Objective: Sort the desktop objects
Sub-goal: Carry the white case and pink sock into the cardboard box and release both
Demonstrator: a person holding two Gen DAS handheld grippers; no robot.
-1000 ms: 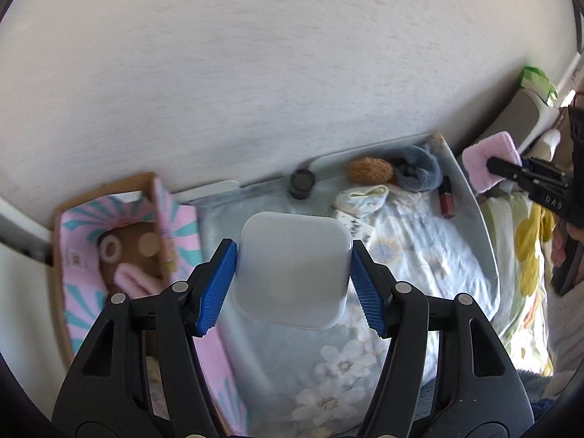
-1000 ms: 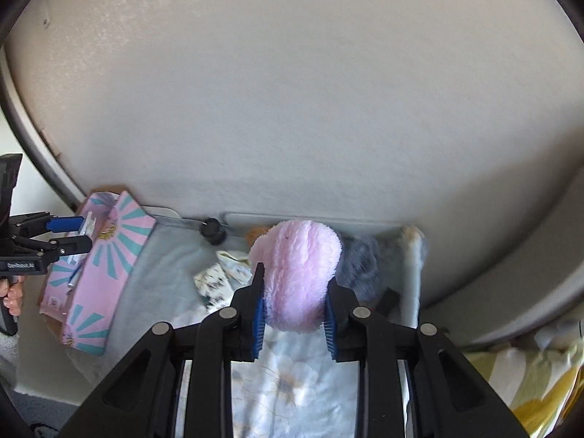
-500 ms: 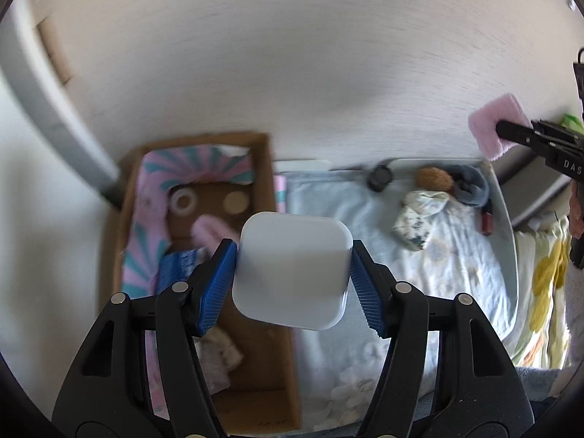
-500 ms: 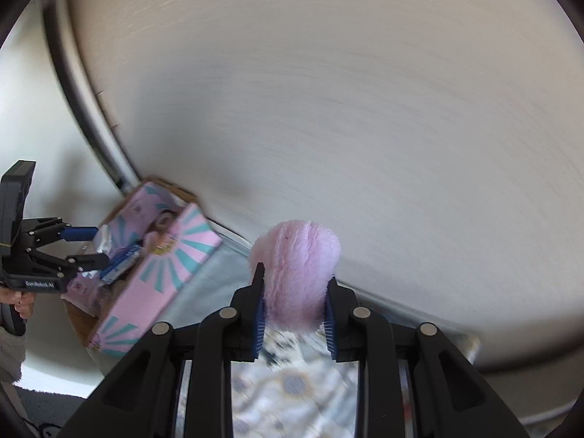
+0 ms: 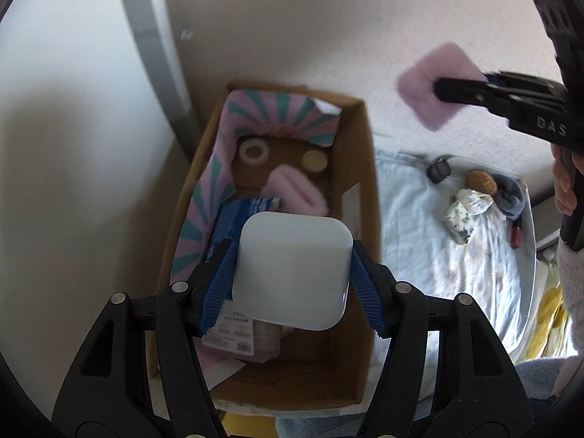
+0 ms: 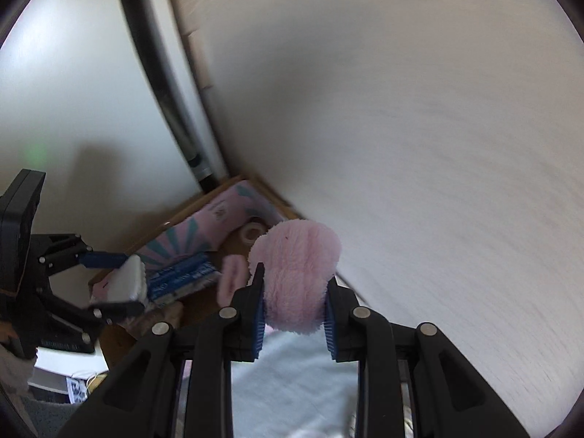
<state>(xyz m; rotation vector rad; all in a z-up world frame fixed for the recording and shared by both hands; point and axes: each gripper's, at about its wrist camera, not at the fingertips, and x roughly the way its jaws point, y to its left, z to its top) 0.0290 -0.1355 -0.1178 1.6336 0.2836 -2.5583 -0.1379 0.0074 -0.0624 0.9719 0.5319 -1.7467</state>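
My left gripper is shut on a white rounded-square box and hangs over the open cardboard box. That cardboard box holds a tape ring, a round tan disc, a pink fluffy item and a blue packet. My right gripper is shut on a pink fluffy pad, held in the air near the wall. In the left wrist view the right gripper and its pink pad hover up and to the right of the box.
Right of the box, a tray under a pale floral cloth carries a black cap, a brown ball, a grey cloth, a patterned bundle and a lipstick. A wall stands close behind.
Both grippers have swung left with their loads. The left one went from above the floral cloth to above the cardboard box. The right one now faces the box instead of the tray.
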